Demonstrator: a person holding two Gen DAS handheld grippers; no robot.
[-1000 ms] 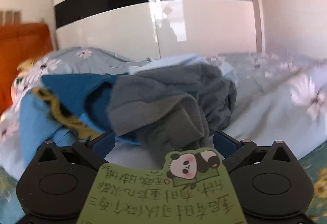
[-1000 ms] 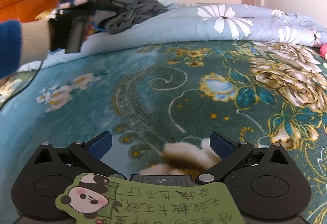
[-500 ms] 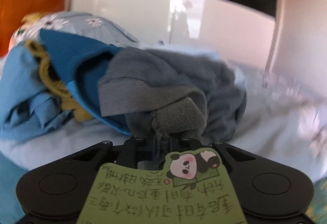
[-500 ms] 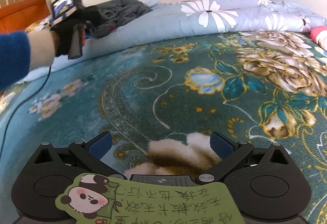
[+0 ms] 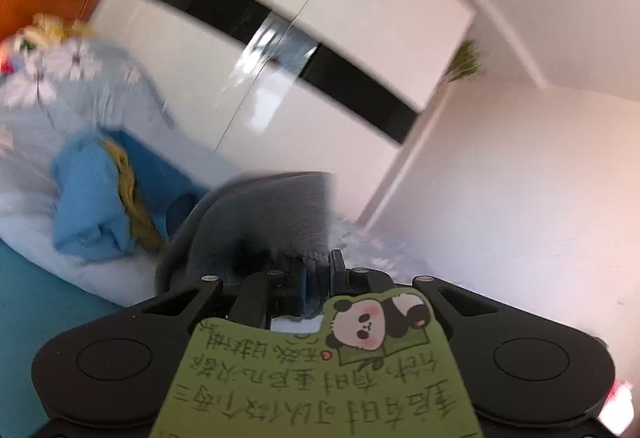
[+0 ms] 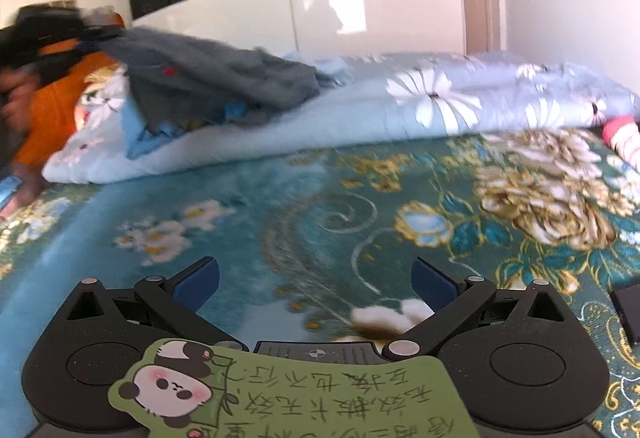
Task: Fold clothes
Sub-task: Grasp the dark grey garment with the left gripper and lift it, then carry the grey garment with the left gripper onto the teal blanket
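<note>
The left tongs (image 5: 318, 274) are clenched on a fold of a grey garment (image 5: 272, 214), which trails from the tips back to a heap of blue clothes (image 5: 90, 206). The heap lies on a pale floral quilt (image 6: 440, 98) along the far edge of the bed (image 6: 280, 206). The right tongs (image 6: 314, 280) hang released, nothing between them, above the bed's teal flowered cover near its front edge.
</note>
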